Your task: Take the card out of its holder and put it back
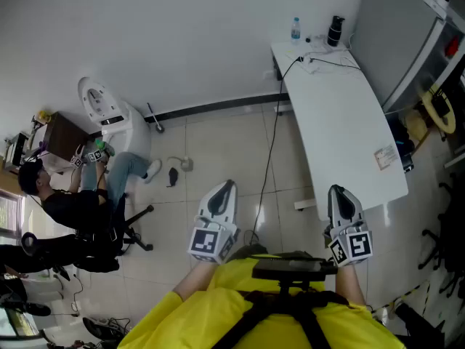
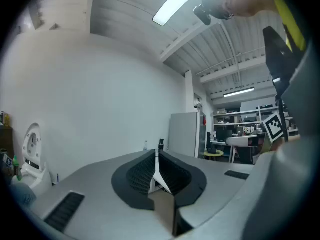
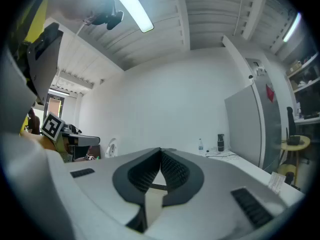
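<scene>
A long white table [image 1: 341,122] stands ahead on the right. Near its near end lies a small card in its holder [image 1: 385,157], which shows in the right gripper view as a pale clear piece [image 3: 274,181] at the table's edge. Both grippers are held close to the yellow-shirted body, pointing forward over the tiled floor and short of the table. My left gripper [image 1: 227,186] [image 2: 157,156] is shut with nothing in it. My right gripper [image 1: 337,190] [image 3: 161,153] also has its tips together and holds nothing.
A water bottle [image 1: 296,29] and a dark flask [image 1: 335,30] stand at the table's far end, with a cable [image 1: 272,137] running down to the floor. A grey cabinet [image 1: 403,35] is beyond the table. A seated person [image 1: 73,206] and a white machine [image 1: 109,115] are at left.
</scene>
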`<control>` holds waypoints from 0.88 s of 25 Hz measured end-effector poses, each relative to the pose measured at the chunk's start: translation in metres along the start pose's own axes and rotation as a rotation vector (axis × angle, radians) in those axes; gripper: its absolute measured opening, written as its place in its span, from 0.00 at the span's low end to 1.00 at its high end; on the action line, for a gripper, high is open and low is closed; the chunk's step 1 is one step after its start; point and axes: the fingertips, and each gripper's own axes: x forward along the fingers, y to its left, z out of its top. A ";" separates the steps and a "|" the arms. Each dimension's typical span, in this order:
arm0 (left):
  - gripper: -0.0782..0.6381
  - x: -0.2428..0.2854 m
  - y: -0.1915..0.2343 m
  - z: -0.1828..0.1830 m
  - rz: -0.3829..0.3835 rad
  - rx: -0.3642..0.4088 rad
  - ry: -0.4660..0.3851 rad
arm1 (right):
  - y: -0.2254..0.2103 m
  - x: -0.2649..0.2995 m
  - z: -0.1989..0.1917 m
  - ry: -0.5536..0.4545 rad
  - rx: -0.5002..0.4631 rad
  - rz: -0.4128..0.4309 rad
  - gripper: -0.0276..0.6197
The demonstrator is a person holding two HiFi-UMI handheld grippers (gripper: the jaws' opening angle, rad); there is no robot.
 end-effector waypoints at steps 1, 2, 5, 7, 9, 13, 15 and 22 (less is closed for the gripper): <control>0.11 0.006 0.013 0.004 -0.002 -0.001 0.005 | 0.003 0.013 0.003 0.000 -0.001 -0.007 0.05; 0.11 0.012 0.026 0.007 -0.003 -0.001 0.008 | 0.005 0.025 0.007 -0.001 -0.003 -0.013 0.05; 0.11 0.033 0.050 0.009 0.000 -0.001 0.009 | 0.002 0.054 0.011 0.002 -0.019 -0.027 0.05; 0.11 0.054 0.056 0.003 -0.003 -0.004 0.018 | -0.015 0.068 0.007 0.012 -0.016 -0.052 0.05; 0.11 0.081 0.060 -0.002 -0.006 -0.011 0.030 | -0.038 0.084 0.000 0.020 0.001 -0.086 0.05; 0.11 0.150 0.067 0.000 -0.028 -0.001 0.023 | -0.090 0.134 -0.003 0.018 0.015 -0.127 0.05; 0.11 0.187 0.070 0.009 -0.038 0.007 0.017 | -0.121 0.165 0.001 0.010 0.027 -0.140 0.05; 0.15 0.329 0.059 0.059 -0.256 0.083 -0.012 | -0.226 0.242 0.030 -0.074 0.060 -0.262 0.05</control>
